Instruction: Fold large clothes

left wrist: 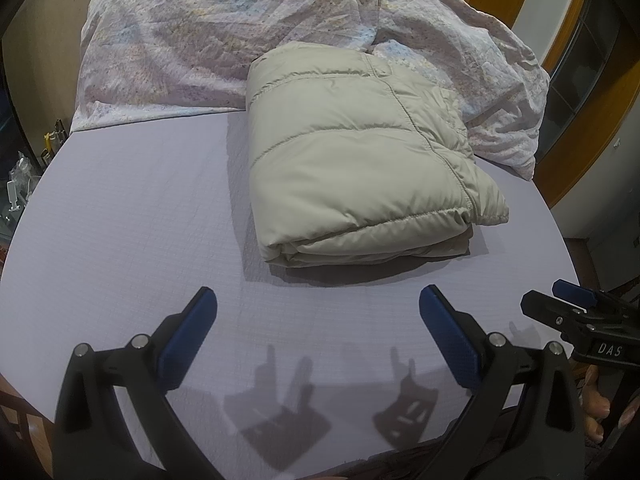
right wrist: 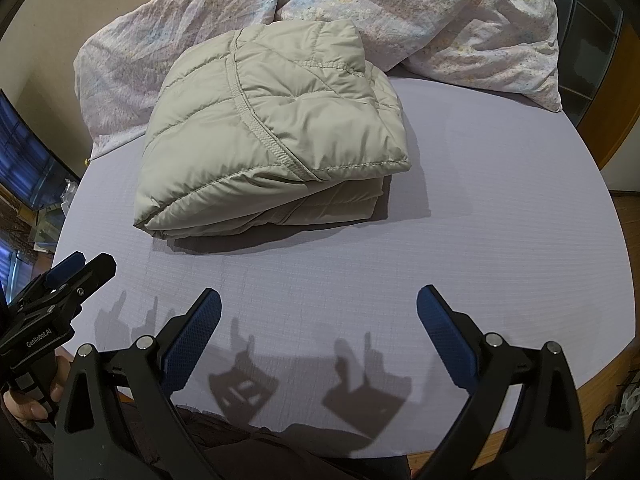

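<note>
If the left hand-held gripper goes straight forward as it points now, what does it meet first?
Probably the folded beige quilted jacket on the lilac bed sheet. The open left hand-held gripper has only bare sheet before it, though depth is unclear.

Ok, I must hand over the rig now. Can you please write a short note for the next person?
Left gripper: open, holds nothing, above the near part of the bed.
Right gripper: open, holds nothing, beside the left one.
Beige puffer jacket: folded into a compact bundle on the lilac sheet, touching the patterned duvet behind it.
Done: the fold looks finished.
Left: perhaps only tidy the right edge; no other clothes seen.
</note>
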`<state>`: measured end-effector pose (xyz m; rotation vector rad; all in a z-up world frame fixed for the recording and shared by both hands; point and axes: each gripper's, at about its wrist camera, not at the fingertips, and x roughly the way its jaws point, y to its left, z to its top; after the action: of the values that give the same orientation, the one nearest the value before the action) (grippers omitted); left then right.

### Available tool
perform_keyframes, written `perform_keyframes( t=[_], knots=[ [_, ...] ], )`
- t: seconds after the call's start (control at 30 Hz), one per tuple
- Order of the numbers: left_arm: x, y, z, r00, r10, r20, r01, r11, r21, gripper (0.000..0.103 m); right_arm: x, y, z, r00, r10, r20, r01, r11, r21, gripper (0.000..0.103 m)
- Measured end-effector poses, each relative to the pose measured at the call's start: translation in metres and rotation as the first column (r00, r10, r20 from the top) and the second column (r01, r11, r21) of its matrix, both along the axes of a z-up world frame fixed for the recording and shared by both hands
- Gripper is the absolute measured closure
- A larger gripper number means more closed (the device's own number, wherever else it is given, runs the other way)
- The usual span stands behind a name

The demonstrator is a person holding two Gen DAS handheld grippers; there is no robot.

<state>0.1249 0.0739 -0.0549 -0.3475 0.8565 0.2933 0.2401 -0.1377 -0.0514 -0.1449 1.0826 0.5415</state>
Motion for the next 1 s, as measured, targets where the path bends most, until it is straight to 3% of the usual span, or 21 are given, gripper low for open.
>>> perform_keyframes(
  t=[1.0],
  knots=[
    [0.0022, 0.0011, -0.0013, 1.0, 0.001, -0.002, -0.001, 1.0, -0.003, 0.002, 0.001, 0.0007, -0.0008, 1.0, 0.0, -0.004, 0.0, 1.0, 0.0, 0.003]
  ],
)
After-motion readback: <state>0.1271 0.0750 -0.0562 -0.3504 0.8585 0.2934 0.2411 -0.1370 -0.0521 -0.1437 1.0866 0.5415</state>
